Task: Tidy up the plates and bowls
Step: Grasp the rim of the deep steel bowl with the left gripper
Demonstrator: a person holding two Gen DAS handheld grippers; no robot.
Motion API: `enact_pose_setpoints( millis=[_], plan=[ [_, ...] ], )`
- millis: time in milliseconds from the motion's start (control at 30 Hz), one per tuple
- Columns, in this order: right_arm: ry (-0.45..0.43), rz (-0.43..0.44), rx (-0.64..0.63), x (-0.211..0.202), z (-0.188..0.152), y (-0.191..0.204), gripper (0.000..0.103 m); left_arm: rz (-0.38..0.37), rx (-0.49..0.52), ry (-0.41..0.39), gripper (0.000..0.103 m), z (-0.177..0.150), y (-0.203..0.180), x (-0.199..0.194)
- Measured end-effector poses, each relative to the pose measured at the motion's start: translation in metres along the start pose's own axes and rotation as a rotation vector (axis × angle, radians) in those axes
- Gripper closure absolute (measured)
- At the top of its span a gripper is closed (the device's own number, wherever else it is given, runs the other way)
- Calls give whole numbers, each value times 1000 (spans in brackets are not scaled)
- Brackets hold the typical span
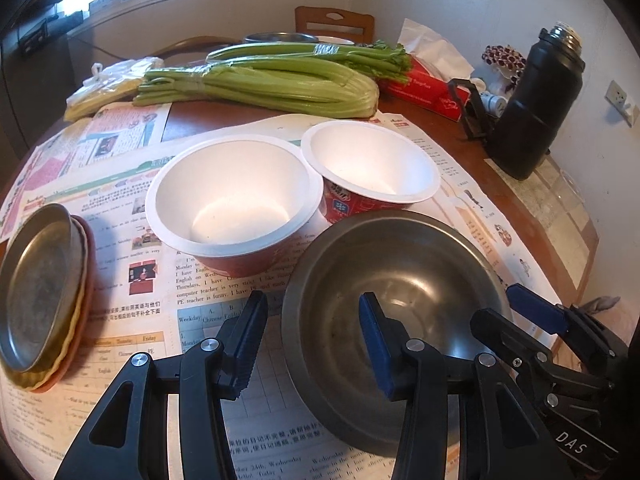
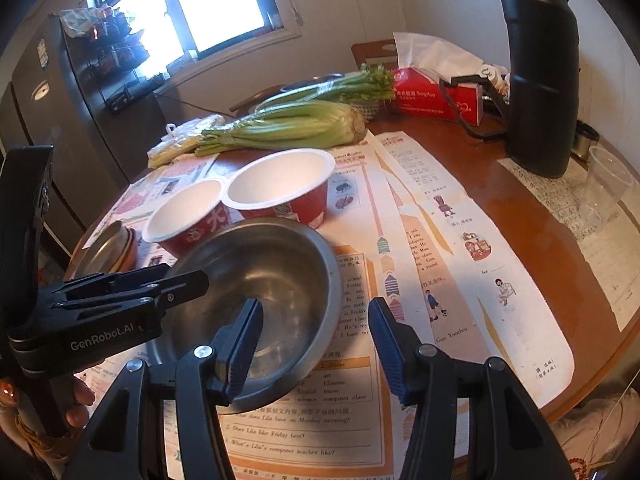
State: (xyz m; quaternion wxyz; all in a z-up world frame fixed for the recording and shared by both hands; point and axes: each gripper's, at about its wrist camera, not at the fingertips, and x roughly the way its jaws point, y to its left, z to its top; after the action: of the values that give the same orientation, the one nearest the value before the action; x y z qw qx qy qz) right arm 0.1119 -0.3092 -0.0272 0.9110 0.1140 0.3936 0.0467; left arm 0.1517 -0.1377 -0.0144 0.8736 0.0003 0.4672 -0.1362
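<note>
A steel bowl (image 1: 400,272) (image 2: 272,264) stands nearest on the newspaper. My left gripper (image 1: 312,336) is open and straddles the bowl's left rim, with one finger inside and one outside. My right gripper (image 2: 314,340) is open astride the right rim in the same way. No pad presses on the metal. Behind the bowl stand two red paper bowls with white insides (image 1: 232,200) (image 1: 372,160), touching each other. A stack of plates with a steel plate on top (image 1: 40,288) (image 2: 108,248) lies at the left.
Newspaper sheets (image 2: 440,240) cover the round wooden table. Celery bunches (image 1: 260,84), a red tissue box (image 1: 424,92) and a tall black flask (image 2: 540,80) stand at the back. A clear plastic cup (image 2: 604,188) is at the far right, and a fridge (image 2: 60,120) stands left of the table.
</note>
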Motion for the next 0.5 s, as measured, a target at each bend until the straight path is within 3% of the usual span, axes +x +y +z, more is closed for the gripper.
enact_pose_setpoints(
  millis=[500],
  plan=[
    [41,-4,-57,27,-3,13,52,-19,7,25,54,-1,-3,18]
  ],
)
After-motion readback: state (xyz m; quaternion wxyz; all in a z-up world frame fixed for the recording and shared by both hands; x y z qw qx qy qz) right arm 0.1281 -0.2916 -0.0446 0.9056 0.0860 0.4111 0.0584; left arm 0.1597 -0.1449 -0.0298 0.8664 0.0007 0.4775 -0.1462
